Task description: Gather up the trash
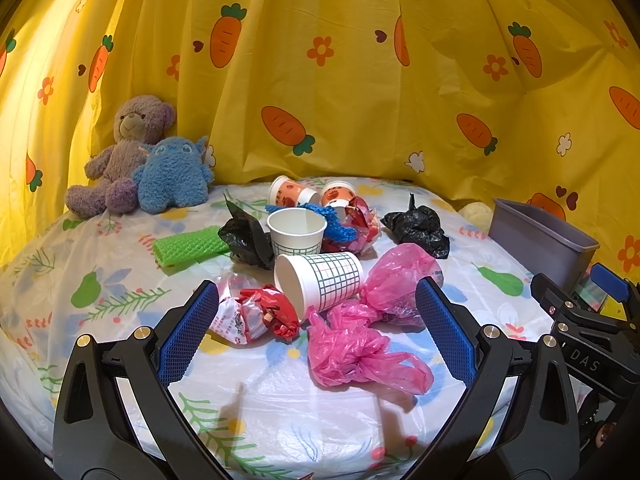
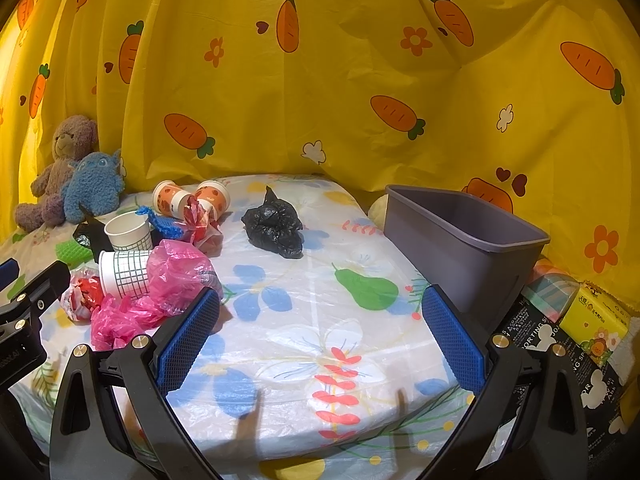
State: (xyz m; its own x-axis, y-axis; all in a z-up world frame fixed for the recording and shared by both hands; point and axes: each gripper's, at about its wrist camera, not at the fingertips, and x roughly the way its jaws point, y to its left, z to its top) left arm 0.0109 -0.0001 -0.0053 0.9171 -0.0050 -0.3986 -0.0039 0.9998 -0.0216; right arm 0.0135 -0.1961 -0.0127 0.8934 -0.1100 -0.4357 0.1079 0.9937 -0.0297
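Trash lies piled on a floral-covered table: a checked paper cup on its side, an upright checked cup, pink plastic bags, a red-white wrapper, black bags, a green mesh sleeve and orange cups. My left gripper is open and empty, above the table just short of the tipped cup. My right gripper is open and empty over bare tablecloth. A grey bin stands at the right edge; it also shows in the left wrist view.
Two plush toys, purple bear and blue creature, sit at the back left. A yellow carrot-print curtain hangs behind. A yellow tissue pack and printed black sheet lie right of the bin.
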